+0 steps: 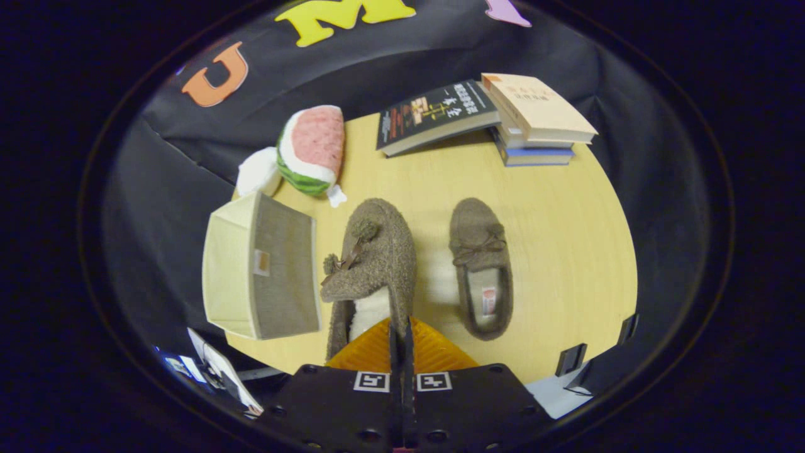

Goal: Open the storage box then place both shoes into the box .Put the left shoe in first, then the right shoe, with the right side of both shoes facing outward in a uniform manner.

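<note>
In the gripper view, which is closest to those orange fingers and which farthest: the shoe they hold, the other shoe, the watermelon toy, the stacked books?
From the gripper:
1. Held shoe, pinched between the fingers.
2. Other shoe, just ahead, right.
3. Watermelon toy, beyond, left.
4. Stacked books, farthest, right.

dark book (pixel 434 113): large pale characters on cover, too small to read | tan book (pixel 538 104): faint title, unreadable | right slipper (pixel 483 270): insole tag, illegible | storage box (pixel 264 277): small label, illegible | hand-held gripper (pixel 401 336): two square markers, fingers closed together
</note>
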{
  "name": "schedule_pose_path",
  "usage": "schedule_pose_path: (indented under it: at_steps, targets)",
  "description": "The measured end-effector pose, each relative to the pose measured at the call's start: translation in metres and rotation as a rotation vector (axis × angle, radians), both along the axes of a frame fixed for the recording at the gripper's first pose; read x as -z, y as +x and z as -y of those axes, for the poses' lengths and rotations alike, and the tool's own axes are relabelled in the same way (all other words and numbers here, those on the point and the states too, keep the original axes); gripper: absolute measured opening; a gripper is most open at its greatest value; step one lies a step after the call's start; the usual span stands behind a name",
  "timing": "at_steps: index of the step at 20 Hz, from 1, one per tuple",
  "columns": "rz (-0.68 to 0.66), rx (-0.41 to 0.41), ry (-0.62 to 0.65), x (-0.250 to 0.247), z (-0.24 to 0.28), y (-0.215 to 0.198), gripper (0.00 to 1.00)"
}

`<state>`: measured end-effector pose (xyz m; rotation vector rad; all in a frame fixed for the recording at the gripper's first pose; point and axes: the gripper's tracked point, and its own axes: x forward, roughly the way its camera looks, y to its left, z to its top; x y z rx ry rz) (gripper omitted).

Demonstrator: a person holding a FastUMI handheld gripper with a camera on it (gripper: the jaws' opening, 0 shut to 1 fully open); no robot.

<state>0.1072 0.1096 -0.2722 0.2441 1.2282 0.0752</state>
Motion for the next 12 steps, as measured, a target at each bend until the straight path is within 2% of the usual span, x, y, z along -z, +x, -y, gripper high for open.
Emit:
schedule_pose_path:
  at_steps: [6, 12]
  targets:
    - [0.094, -0.090, 0.070, -0.059, -0.084, 0.004, 0.01]
    - [0.103, -0.117, 0.176, -0.064, -0.193, 0.018, 0.01]
